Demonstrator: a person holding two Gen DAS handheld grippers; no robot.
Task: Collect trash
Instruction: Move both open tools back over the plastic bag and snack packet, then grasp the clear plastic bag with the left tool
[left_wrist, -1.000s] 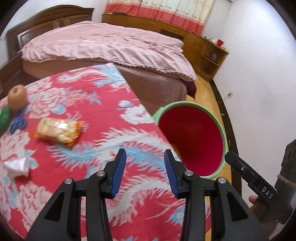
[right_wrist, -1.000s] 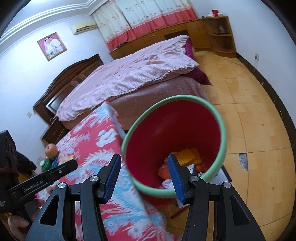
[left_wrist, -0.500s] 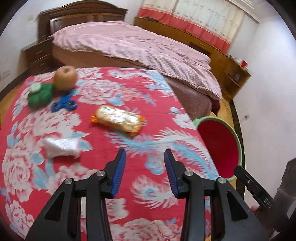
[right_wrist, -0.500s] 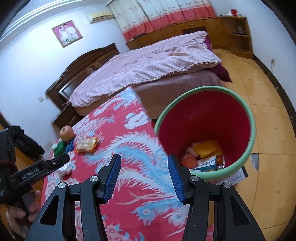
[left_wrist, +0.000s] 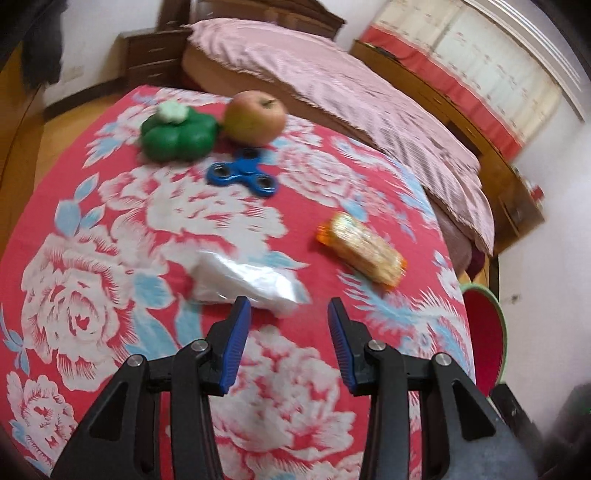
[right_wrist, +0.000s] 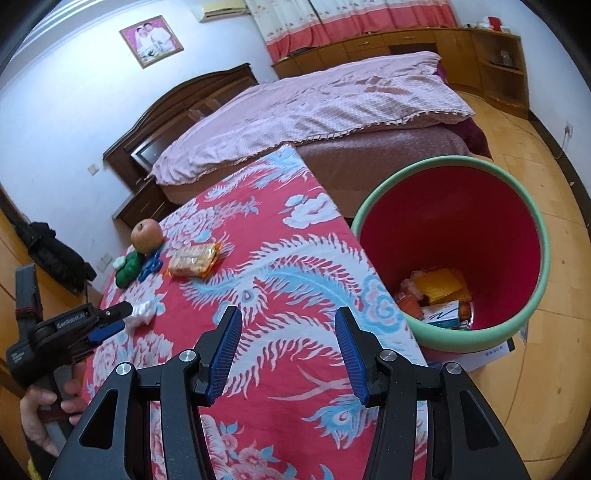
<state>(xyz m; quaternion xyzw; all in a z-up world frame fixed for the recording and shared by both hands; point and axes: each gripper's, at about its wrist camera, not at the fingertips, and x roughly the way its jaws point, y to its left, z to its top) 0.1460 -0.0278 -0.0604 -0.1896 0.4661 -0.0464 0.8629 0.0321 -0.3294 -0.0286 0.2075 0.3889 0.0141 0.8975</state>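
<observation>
Trash on the red flowered cloth, a crumpled clear wrapper, now sits just ahead of the left gripper, jaws apart and empty, having swung from the bin, while the right view shows the right gripper open and empty beside the bin, likely awaiting the pickup.

The left wrist view is smeared by motion, so the clear plastic wrapper shows no sharp outline, and the left tool's tip covers its near edge. The bin is cut by the tabletop's edge there, its contents out of sight. In the right wrist view, the tabletop hides the bin's near-left wall, and the print on the boxes inside is too small to read. The green toy partly covers the blue spinner. The hand is cut off at the frame's edge.
</observation>
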